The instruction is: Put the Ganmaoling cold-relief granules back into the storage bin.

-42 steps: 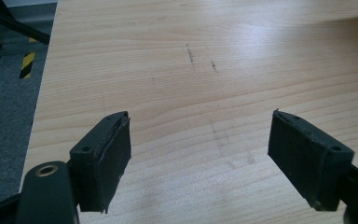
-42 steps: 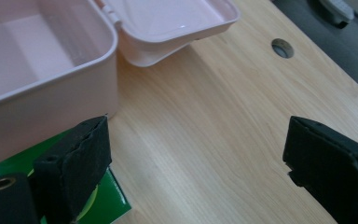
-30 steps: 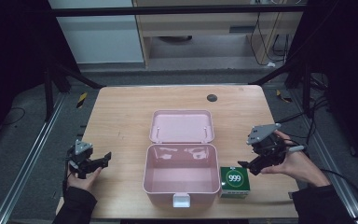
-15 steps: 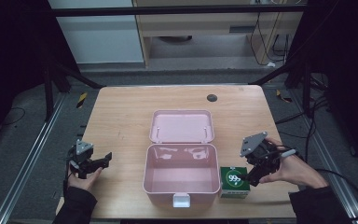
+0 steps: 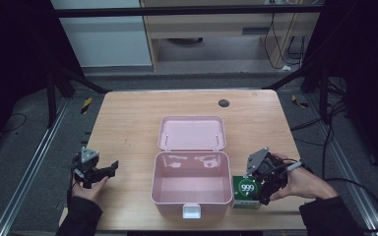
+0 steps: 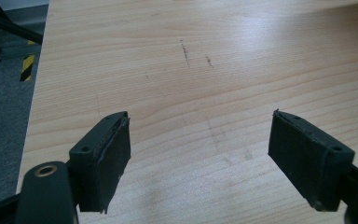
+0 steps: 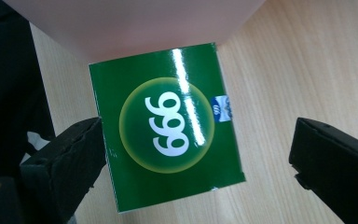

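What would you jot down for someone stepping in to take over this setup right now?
Right tool: jaws have just been opening and now stand wide on either side of the green 999 box, one pad at its edge, the other well clear. Not gripped.
Left tool: open, nothing between its jaws, over bare table.
The green box stands on the table against the right wall of the open pink case; the case looks empty.
Done: case open. Left, probably: grip the box and put it in the case.

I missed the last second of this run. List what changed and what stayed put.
The right gripper came down from above the table onto the green box beside the pink case, its jaws opening; the box now sits between them, one jaw apart from it. The left gripper, box, case and table stayed put.
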A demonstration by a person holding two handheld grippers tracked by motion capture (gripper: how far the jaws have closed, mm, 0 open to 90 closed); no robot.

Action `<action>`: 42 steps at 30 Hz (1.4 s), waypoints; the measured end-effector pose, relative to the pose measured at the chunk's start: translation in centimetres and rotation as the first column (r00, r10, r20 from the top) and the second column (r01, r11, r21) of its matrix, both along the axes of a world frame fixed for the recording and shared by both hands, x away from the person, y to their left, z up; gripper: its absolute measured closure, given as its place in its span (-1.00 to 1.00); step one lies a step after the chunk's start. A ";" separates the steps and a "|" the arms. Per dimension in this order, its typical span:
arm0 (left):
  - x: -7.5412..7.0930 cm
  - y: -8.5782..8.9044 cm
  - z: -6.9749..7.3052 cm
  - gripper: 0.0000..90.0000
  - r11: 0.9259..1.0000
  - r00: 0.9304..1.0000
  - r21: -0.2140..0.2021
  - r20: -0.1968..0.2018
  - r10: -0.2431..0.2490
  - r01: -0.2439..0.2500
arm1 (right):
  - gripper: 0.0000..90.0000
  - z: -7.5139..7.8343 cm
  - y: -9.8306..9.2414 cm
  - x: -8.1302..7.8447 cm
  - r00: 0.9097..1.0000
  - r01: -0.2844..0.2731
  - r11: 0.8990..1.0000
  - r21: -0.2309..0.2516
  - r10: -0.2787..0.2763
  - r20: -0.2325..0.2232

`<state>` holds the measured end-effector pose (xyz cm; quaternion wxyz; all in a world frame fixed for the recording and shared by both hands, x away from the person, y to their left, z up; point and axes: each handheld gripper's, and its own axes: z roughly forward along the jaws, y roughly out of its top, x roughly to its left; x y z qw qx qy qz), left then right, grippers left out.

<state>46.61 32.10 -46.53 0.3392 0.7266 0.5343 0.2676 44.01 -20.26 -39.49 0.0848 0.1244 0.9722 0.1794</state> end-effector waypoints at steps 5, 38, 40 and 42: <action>0.0 0.0 0.0 -0.55 1.000 1.000 0.003 -0.001 -0.001 0.001 | -0.91 -0.7 0.4 -0.1 1.000 -0.012 1.000 -0.029 0.011 -0.020; 0.1 -0.1 -0.1 -0.55 1.000 1.000 0.009 -0.003 -0.002 0.002 | -0.80 -4.8 1.5 0.7 0.992 -0.077 0.994 -0.081 0.068 -0.107; 0.1 -0.1 -0.1 -0.55 1.000 1.000 0.009 -0.003 -0.002 0.002 | -0.78 -4.9 1.6 0.7 0.992 -0.078 0.993 -0.088 0.068 -0.111; 0.1 0.0 -0.1 -0.55 1.000 1.000 0.009 -0.003 -0.001 0.001 | -0.75 -4.9 1.6 0.7 0.990 -0.074 0.994 -0.083 0.063 -0.123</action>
